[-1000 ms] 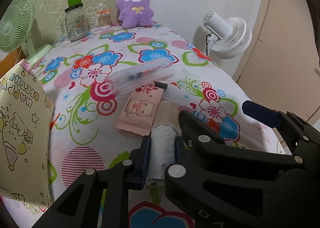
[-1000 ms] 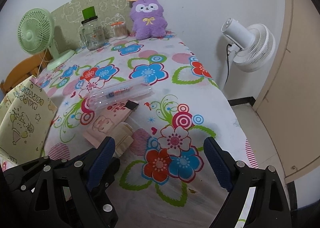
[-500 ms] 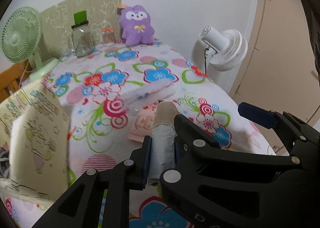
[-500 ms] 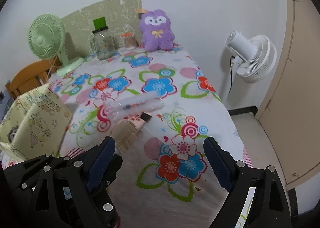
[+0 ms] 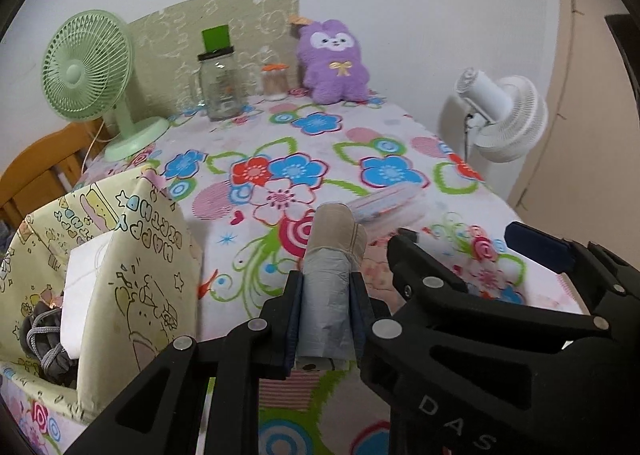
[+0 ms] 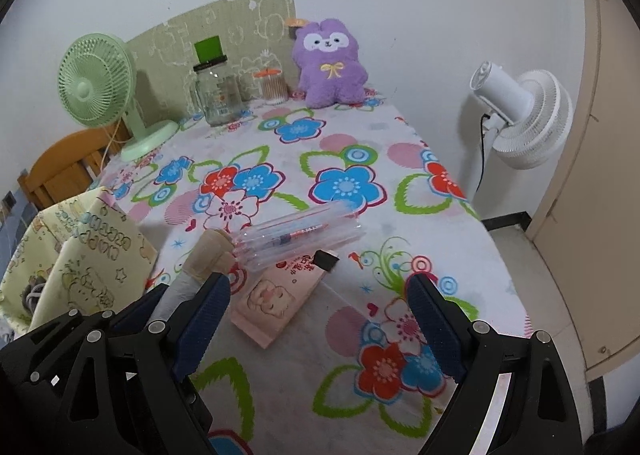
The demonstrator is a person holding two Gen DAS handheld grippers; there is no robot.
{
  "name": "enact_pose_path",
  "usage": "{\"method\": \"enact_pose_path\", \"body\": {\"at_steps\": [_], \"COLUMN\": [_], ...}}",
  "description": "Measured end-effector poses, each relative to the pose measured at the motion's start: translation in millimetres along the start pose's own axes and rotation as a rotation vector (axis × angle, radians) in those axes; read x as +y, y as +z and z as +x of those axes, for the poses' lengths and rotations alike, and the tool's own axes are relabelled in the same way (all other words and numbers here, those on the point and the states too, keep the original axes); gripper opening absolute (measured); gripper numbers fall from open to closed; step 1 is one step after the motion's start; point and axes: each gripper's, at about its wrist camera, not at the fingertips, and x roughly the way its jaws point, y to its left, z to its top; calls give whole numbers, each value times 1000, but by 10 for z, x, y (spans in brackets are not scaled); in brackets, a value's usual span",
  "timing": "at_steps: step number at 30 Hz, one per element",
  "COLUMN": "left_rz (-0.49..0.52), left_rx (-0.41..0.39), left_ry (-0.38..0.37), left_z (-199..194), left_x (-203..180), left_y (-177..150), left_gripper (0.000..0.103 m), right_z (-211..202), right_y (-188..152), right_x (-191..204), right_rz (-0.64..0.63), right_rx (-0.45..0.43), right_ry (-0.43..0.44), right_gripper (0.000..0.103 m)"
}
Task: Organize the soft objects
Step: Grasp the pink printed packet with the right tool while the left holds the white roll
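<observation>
1. Left gripper (image 5: 325, 317): fingers closed tight on a rolled sock bundle (image 5: 330, 279), grey at the held end, beige at the far end. The bundle sits at lower centre of the left wrist view, pinched across its width between the two blue pads.
2. Long axis: the roll runs straight forward along the fingers, the beige end projecting beyond the tips. It appears lifted clear of the floral tablecloth (image 5: 320, 159), though contact underneath cannot be confirmed.
3. Governing relation: the yellow printed gift bag (image 5: 132, 275) stands at left of the frame, its open mouth at lower left, beside the held roll. Judged next move: carry the roll leftward and down into that mouth.
4. Right gripper (image 6: 320, 319): fingers spread wide, holding nothing. In the right wrist view it hangs over the pink tissue pack (image 6: 280, 295), with the sock roll at its left finger. The left gripper is the nearer to the bag.
5. Count, soft items: one sock bundle; one purple plush toy (image 5: 334, 61), upper centre; dark fabric in the bag, number indeterminate.
6. Count, other: two fans, green (image 5: 86, 67) and white (image 5: 506, 111); one glass jar (image 5: 220, 85); one clear plastic tube case (image 6: 298, 241); one tissue pack.
</observation>
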Motion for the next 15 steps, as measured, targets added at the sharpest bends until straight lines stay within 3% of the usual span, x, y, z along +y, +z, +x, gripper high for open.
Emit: {"method": "enact_pose_path", "body": {"at_steps": [5,15], "left_rz": [-24,-58], "left_rx": [44,116], "left_ry": [39,27], "left_z": [215,466], "left_x": [68,152], "left_y": [14,-13], "left_gripper": [21,21], "right_z": [229,620], "right_y": [37,56], "right_x": [33,141], "right_rz": [-18,-43], "right_rx": [49,160], "right_ry": [-9,3], "right_gripper": [87,80]}}
